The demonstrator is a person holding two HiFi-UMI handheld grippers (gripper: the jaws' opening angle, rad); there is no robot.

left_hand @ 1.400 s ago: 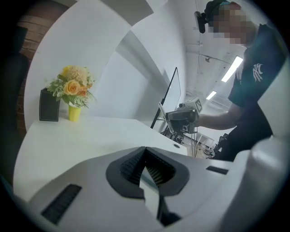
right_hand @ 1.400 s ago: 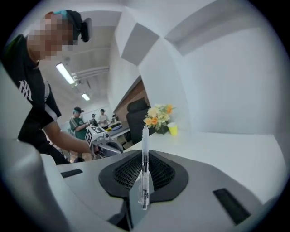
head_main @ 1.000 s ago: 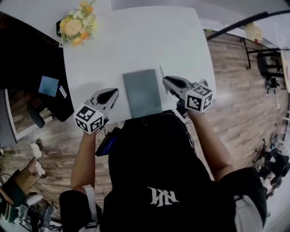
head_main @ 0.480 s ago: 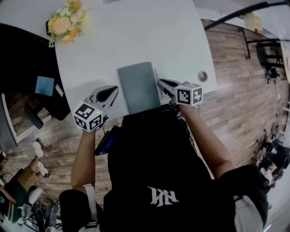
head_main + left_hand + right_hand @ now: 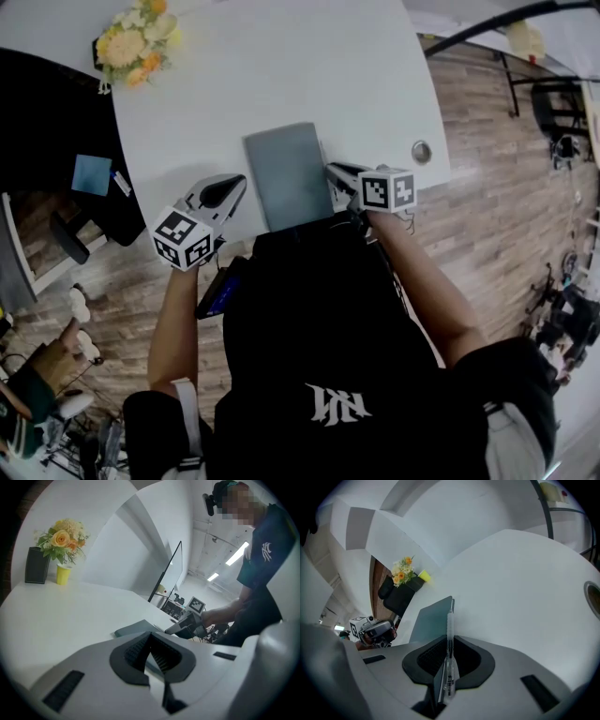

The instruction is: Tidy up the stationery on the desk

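head view: a white desk (image 5: 281, 75) bears a grey notebook (image 5: 289, 173) lying flat near its front edge, between the two hand-held tools. the left gripper (image 5: 228, 190) hovers just beside the notebook's left side; the right gripper (image 5: 336, 172) sits at the notebook's right edge, pointing downward toward the desk. a bunch of flowers (image 5: 131, 42) stands at the far left corner, and a round cable hole (image 5: 421, 151) lies in the desk to the right of the right gripper, apart from it.

left gripper view: the jaws are pressed together with nothing between them; the notebook and the other tool show beyond them.

right gripper view: the jaws are clamped on a clear pen (image 5: 450, 639), which runs straight out from between the pads. its tip reaches along the right edge of the notebook. whether the tip touches the cover cannot be told. the flowers, in a yellow cup (image 5: 424, 576), stand beside a black box (image 5: 401, 599) far behind.
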